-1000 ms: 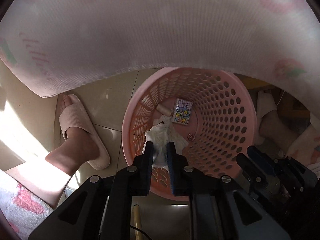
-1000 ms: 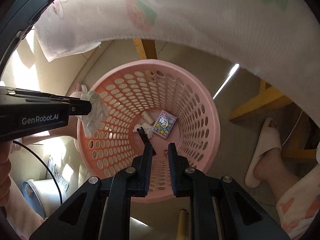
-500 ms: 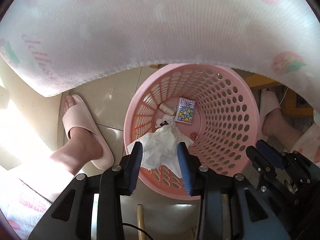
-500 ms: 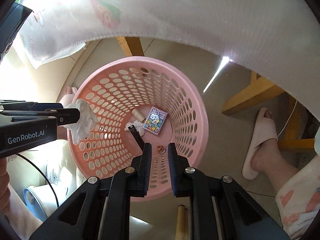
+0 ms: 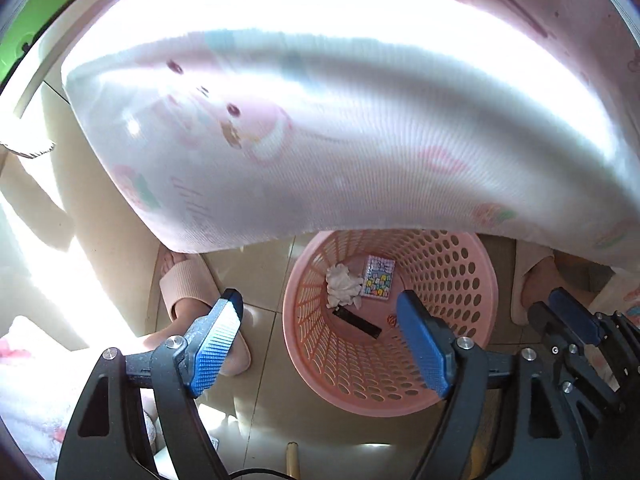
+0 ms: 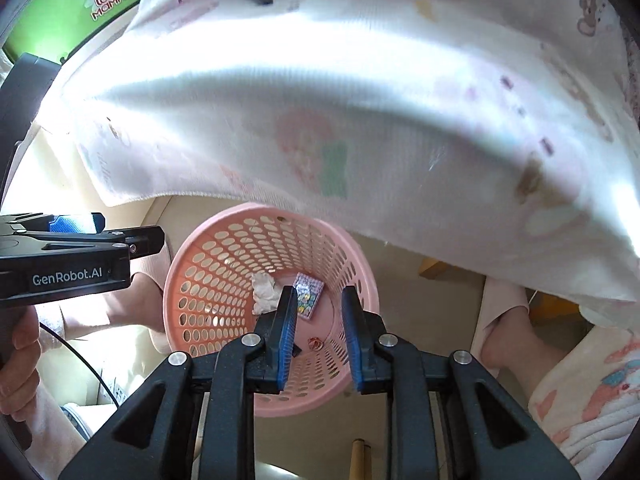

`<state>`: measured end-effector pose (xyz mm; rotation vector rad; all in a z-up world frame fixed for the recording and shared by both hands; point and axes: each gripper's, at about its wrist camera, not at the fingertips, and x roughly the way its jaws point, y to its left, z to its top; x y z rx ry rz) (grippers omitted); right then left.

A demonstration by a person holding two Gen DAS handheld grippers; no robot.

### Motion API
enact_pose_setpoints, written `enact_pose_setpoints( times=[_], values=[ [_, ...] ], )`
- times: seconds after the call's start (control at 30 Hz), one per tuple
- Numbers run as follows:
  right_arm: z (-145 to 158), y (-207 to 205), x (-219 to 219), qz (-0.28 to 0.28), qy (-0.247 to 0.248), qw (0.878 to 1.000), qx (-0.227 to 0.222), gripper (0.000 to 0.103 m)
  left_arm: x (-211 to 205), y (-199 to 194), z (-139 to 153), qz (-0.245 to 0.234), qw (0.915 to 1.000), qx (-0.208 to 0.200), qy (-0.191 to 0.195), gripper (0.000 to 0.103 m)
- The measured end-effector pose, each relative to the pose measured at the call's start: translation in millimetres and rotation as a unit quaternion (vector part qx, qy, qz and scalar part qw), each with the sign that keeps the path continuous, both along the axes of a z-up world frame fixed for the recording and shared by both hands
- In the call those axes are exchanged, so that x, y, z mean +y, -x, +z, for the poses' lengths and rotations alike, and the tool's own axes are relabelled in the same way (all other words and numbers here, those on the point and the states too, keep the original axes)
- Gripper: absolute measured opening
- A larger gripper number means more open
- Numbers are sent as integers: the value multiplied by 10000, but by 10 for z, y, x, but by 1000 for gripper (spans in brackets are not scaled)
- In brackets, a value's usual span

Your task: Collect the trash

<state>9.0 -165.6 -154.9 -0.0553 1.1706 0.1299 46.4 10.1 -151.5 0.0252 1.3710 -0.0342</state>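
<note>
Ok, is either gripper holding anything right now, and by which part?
Nothing is held. The left gripper has its jaws wide apart with nothing between them, and the right gripper is open too. The crumpled tissue and black strip lie inside the pink basket.

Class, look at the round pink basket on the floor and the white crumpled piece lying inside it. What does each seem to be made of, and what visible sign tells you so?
Pink basket: most likely moulded plastic with a smooth, slightly glossy finish; its wall carries regular rows of oval holes and a rounded rim.
White crumpled piece: probably tissue or thin paper, matte and soft-looking, bunched into irregular creases; thin plastic film cannot be ruled out.
</note>
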Motion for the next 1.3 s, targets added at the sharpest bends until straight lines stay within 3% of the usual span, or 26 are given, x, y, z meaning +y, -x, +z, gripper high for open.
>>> enact_pose_setpoints(
  times=[0.3,0.37,0.5,0.57,0.73,0.8,0.87,0.93,1.0,1.23,1.3],
  values=[
    [796,328,97,375,-107,9859,-1626,27,58,95,721,-2,9886,-1462,-349,80],
    [900,332,51,314,-170,9827,-1816,37,106,98,849,63,9848,-1713,-282,84],
    [1071,266,-49,210,-183,9785,-2043,40,170,77,1130,66,9763,-2156,-153,95],
    [1170,208,-88,173,-179,9767,-2130,47,166,40,1322,-20,9717,-2358,-111,100],
    [1421,-53,-242,81,-239,9738,-2262,52,173,-139,1732,-96,9653,-2607,-81,102],
    [1564,-168,-298,69,-200,9715,-2359,58,192,-295,1848,-64,9643,-2646,56,102],
    [1697,-284,-343,91,-178,9686,-2480,72,184,-483,1944,-53,9647,-2628,164,102],
    [1787,-384,-386,78,-105,9660,-2581,72,185,-662,2013,-38,9647,-2607,381,102],
    [1829,-514,-424,64,-26,9656,-2598,72,181,-841,2048,-30,9648,-2566,580,100],
    [1663,-962,-522,-6,27,9693,-2458,72,72,-1284,1921,-417,9707,-2241,762,57],
    [1583,-1059,-551,-35,-23,9713,-2378,72,67,-1385,1840,-419,9711,-2194,838,53]
  ],
)
